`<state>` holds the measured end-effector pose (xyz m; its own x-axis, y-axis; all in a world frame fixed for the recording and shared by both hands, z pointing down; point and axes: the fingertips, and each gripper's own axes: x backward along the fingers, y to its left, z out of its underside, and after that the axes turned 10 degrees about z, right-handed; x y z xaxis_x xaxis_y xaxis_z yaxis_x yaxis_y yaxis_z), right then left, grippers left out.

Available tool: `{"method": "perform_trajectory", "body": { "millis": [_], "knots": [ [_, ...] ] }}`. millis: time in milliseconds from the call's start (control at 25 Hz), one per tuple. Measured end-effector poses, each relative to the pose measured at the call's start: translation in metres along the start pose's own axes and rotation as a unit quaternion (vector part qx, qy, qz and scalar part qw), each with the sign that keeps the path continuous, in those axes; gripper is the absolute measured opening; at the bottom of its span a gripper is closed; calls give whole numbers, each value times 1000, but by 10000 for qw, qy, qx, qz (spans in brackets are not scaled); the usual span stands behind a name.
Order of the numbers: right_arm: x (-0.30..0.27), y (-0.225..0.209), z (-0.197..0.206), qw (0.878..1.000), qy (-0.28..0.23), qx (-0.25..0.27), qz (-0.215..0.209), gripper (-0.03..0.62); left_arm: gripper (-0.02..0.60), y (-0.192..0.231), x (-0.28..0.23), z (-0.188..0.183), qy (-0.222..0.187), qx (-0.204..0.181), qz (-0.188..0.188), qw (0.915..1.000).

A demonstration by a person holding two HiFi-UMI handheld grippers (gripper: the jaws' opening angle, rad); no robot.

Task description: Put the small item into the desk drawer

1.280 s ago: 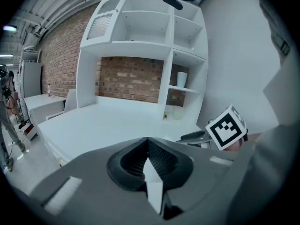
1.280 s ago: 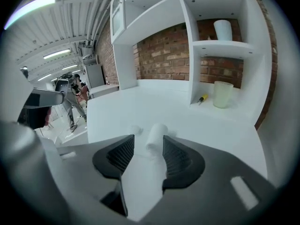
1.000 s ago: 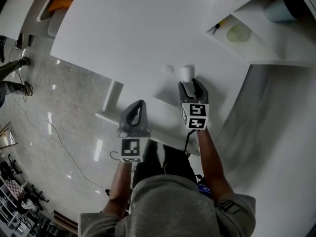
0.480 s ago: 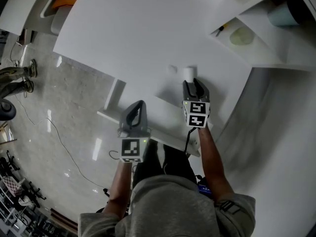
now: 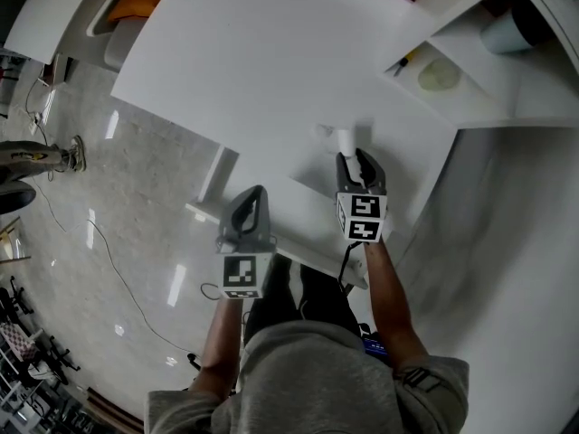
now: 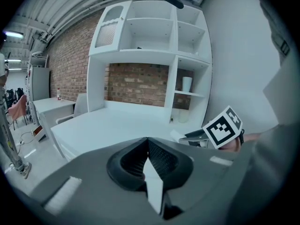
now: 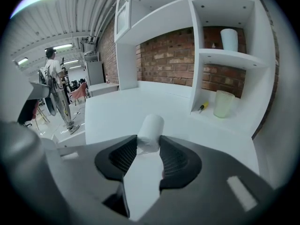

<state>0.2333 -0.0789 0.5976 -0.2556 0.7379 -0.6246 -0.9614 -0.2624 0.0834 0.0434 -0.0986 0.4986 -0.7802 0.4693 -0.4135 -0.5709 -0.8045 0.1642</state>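
— Why is the roll held like that?
— The right gripper (image 7: 149, 145), its jaws just closing, pinches the near end of the small white roll (image 7: 151, 128) at frame centre. That probably readies it to be carried from the worktop (image 5: 271, 70) to the drawer (image 5: 303, 213) lower in frame. The left gripper (image 6: 147, 144) is closed on nothing.
— Its long axis?
— Along the jaws, with the free end pointing up-frame.

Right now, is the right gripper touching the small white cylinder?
Touching: the right gripper view shows the right gripper, its jaws just closing, clamping the small white cylinder.
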Motion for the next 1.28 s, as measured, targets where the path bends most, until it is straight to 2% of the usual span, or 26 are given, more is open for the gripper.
{"method": "perform_trajectory", "body": {
  "millis": [360, 680, 960, 1280],
  "knots": [
    [49, 15, -49, 9987, -492, 58, -109, 156, 12, 4, 31, -31, -319, -69, -159, 9993],
    [105, 48, -82, 9945, -938, 222, -416, 156, 12, 6, 65, -50, -558, -161, -314, 9978],
    [139, 89, -103, 9878, -1238, 403, -852, 156, 12, 17, 97, -46, -638, -55, -580, 9963],
    [152, 139, -99, 9810, -1220, 694, -1339, 156, 12, 39, 132, -32, -649, 78, -941, 9934]
  ]
}}
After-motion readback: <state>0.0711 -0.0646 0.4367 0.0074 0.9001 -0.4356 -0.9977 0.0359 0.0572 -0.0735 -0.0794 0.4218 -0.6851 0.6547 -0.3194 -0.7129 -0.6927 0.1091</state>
